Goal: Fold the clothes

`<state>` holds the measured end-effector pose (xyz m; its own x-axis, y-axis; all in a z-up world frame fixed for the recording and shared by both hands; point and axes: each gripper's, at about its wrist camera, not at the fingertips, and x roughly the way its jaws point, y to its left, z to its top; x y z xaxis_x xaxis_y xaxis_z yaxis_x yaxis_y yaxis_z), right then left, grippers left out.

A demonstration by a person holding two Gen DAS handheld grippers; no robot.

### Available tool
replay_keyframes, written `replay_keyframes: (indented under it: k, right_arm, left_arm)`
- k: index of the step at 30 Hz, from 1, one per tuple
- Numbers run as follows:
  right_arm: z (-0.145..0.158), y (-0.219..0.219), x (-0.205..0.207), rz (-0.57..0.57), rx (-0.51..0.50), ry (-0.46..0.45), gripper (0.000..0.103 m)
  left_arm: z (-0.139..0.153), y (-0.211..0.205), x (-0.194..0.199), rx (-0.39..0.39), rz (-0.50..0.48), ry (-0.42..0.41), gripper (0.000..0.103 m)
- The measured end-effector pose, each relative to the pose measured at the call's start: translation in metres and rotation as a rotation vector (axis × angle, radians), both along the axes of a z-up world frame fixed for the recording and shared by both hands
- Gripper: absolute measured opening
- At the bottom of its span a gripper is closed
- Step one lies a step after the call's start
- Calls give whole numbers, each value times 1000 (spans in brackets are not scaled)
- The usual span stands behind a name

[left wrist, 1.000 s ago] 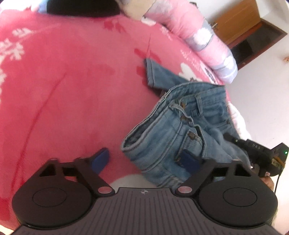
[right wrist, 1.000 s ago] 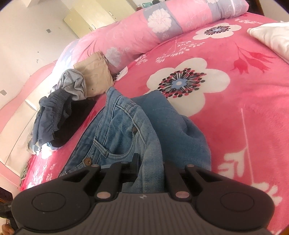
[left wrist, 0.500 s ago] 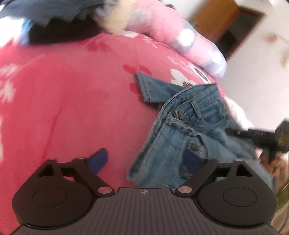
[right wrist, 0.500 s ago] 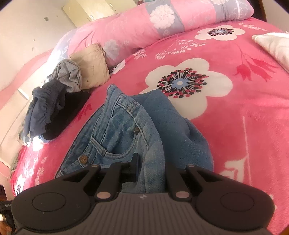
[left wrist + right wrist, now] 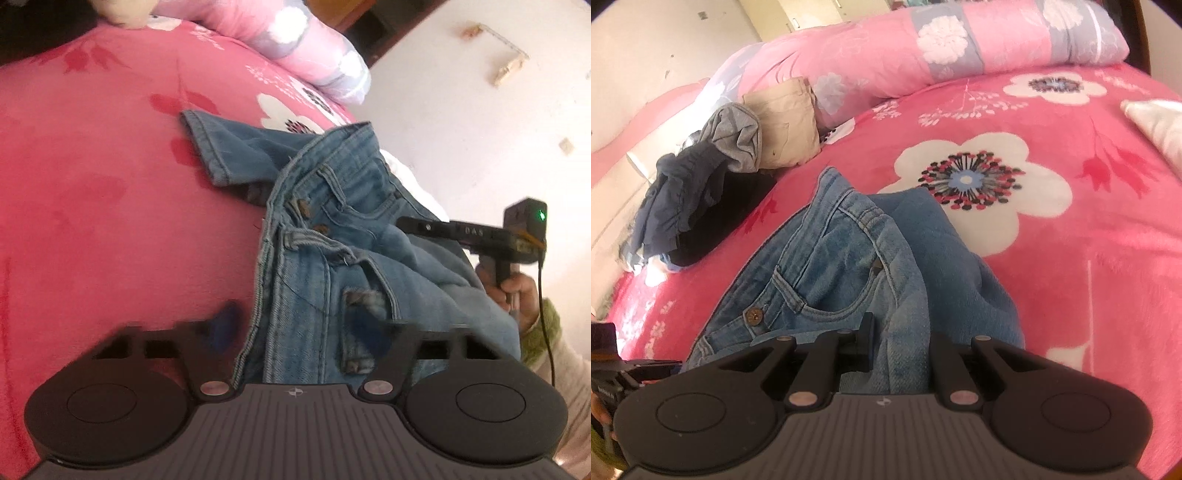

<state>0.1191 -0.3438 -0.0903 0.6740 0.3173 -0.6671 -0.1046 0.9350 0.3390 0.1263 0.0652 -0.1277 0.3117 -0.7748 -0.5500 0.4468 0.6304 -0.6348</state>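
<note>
Carrying everything, the pink floral bed cover serves as the folding surface, with a rolled pink quilt lying along its far edge. Heaped against that roll near the far left corner, a pile of other clothes is kept well apart from the work, presumably so that each garment can be handled alone. Bunched near the front edge of the bed, the jeans lie doubled, with one leg hem reaching toward the middle of the cover and the waistband raised off it. Lifting the waistband in this way likely lets the denim hang straight for the next fold. At one side of the waistband, the right gripper is clamped on a ridge of denim beside the pocket. At the other side, the left gripper has the waistband edge between its blue pads; its jaws are closing, though motion blur hides whether they press the cloth yet.
</note>
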Motion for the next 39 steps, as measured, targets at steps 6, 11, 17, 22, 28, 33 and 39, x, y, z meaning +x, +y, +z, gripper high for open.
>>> replay_keyframes:
  k: [6,11,17,22,28,33,39]
  right_arm:
    - [27,39,-7,10,-206,-120,4]
    - [73,92,-8,86,-311,-226,4]
    - [116,180,6,230,-397,-335,4]
    - [126,261,38,356,-375,-387,3]
    - [103,350,85,478,-290,-351,3]
    - [54,410,116,553,-301,-267,3]
    - [-5,434,144,558,-408,-184,5]
  left_arm:
    - [12,5,-31,-7,48,-88,16]
    - [21,25,-63,-80,92,-111,10]
    - [44,96,-104,-227,241,-152,8]
    - [60,174,-129,-260,442,-216,8]
    - [44,246,-137,-184,681,-171,6]
    - [5,260,-125,-118,771,-60,6]
    - [-18,275,-125,-142,821,10,11]
